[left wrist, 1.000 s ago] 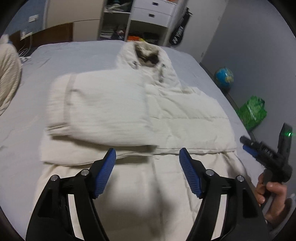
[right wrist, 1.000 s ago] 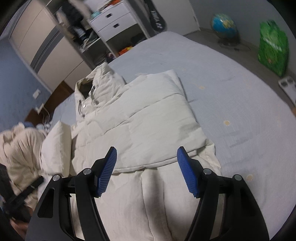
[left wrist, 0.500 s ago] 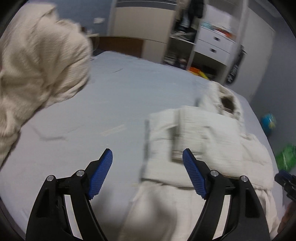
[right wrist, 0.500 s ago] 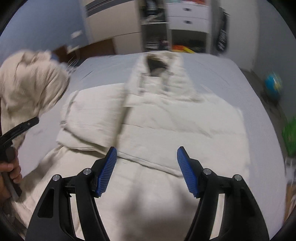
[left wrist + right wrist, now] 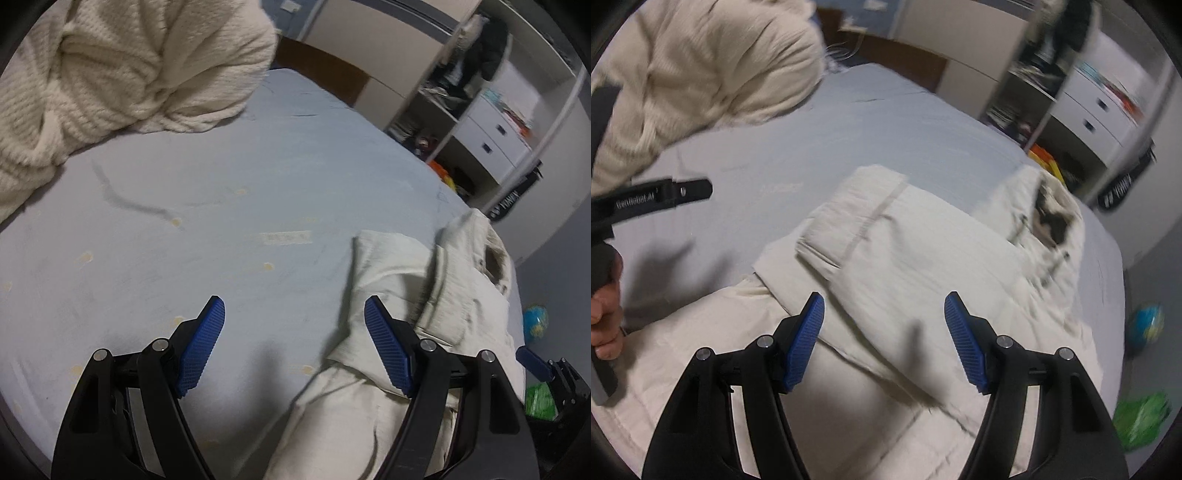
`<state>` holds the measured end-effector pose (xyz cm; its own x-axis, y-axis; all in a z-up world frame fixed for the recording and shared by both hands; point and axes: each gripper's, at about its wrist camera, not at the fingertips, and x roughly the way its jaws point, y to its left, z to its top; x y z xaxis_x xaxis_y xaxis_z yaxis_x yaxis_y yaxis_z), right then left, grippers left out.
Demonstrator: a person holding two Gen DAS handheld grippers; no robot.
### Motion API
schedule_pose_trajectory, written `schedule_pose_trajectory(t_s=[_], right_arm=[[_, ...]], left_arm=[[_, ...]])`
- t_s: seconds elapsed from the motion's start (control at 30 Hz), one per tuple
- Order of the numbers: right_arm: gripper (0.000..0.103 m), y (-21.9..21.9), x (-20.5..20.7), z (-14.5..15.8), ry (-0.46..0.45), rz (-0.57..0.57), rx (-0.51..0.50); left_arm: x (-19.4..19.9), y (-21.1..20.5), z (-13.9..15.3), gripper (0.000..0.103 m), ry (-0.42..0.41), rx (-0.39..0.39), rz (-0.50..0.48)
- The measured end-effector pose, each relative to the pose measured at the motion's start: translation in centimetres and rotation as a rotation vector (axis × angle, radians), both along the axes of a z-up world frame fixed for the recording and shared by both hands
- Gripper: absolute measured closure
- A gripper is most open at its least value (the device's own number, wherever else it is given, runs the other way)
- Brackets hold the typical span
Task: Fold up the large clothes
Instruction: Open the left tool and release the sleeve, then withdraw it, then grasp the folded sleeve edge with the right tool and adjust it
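Observation:
A cream puffer coat (image 5: pixel 923 280) lies on the pale blue bed (image 5: pixel 221 184), sleeves folded across its body, fur-lined hood (image 5: pixel 1052 218) toward the shelves. In the left wrist view the coat (image 5: pixel 424 295) lies at the right. My left gripper (image 5: pixel 294 332) is open and empty above the bare sheet by the coat's left edge. My right gripper (image 5: pixel 883 325) is open and empty above the coat's lower body. The left gripper also shows in the right wrist view (image 5: pixel 657 197) at the left.
A cream knit garment (image 5: pixel 122 70) is heaped at the bed's far left. White shelves and drawers (image 5: pixel 491 122) stand beyond the bed. A globe (image 5: pixel 535 321) and a green bag (image 5: pixel 1141 417) are on the floor to the right.
Both grippers have swung to the left, still open. The left one has moved off the coat to over the bare sheet. The coat lies as before.

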<state>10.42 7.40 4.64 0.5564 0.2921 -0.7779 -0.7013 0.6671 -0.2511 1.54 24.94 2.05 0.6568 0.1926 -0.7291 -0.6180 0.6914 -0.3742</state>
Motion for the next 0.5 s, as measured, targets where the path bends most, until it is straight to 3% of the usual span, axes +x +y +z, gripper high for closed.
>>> schedule_pose_trajectory(t_s=[0.27,0.37,0.5], right_arm=[[0.039,6.1,-0.2,-4.2,-0.041,0.101,-0.199],[0.039,7.5,0.0,-5.7,-0.081,0.085,-0.286],[0.039,8.0,0.6,-6.8,-0.072,0.061,-0.314]], left_arm=[[-1.1,1.8,-0.9,0.028,0.014,-0.051,0.091],[-1.2,1.9,-1.3,0.028,0.024,-0.063,0.094],[-1.4,2.5,-1.7,0.028,0.026,-0.091,0.113]])
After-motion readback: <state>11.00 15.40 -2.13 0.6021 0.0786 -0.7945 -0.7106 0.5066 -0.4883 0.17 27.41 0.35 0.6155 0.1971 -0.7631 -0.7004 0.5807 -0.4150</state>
